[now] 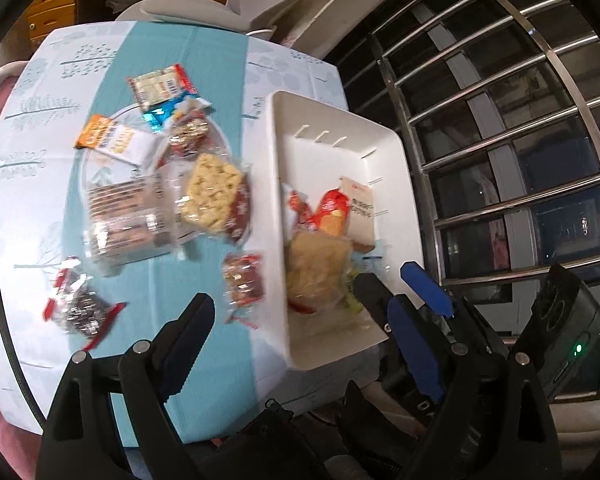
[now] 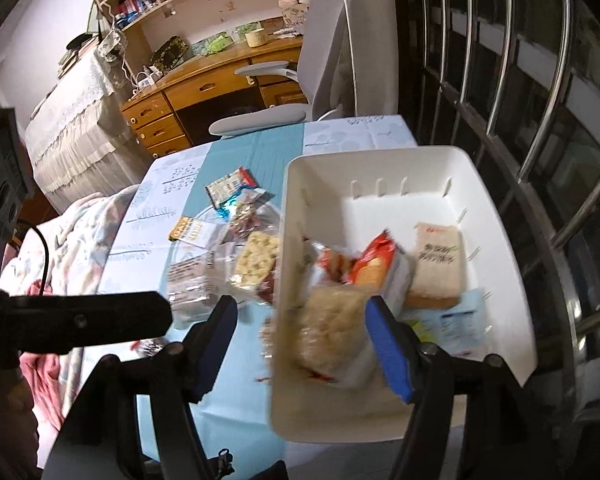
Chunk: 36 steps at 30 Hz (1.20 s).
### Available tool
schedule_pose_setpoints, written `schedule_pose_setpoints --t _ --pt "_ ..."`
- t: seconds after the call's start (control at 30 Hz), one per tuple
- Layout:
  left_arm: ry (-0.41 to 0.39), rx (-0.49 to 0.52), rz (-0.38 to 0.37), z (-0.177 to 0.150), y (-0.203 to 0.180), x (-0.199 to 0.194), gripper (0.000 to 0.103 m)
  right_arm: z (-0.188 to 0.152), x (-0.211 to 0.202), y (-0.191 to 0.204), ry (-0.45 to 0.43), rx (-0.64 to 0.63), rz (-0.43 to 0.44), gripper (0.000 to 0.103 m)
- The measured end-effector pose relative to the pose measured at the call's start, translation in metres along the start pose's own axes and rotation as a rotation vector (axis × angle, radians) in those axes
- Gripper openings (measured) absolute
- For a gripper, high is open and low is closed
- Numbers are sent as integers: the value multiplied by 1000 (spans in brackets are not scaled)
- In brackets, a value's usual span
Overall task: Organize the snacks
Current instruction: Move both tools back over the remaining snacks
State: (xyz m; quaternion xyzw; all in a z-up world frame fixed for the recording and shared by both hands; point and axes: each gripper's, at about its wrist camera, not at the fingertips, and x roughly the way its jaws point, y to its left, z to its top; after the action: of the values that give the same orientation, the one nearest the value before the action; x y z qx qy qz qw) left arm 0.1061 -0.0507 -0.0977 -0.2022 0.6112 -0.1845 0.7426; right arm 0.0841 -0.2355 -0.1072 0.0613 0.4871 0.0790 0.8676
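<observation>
The loose snack packets (image 1: 216, 196) lie on the counter (image 1: 28, 200) left of the white bin (image 1: 400, 168) — ahead of the left tongs (image 1: 296, 336), spread and empty, which look nearer. Right tongs (image 2: 300, 344) — spread over the bin's puffed-rice packet (image 2: 332, 340), not pressing it.

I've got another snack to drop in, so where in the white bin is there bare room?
The white bin is bare along its far end, below the slotted wall. The near half is crowded: puffed rice pack, orange-red packet, beige pack.
</observation>
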Motion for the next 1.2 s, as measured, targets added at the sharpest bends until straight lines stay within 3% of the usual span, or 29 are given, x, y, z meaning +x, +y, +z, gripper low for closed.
schedule_pose_setpoints --t 0.7,0.93,1.2 --pt "36 72 104 13 139 -90 89 -30 47 119 65 266 18 68" --pt "77 111 135 31 176 -98 89 -41 68 146 99 339 -9 68" --pt "129 156 178 65 191 -84 89 -50 89 160 159 375 -36 68"
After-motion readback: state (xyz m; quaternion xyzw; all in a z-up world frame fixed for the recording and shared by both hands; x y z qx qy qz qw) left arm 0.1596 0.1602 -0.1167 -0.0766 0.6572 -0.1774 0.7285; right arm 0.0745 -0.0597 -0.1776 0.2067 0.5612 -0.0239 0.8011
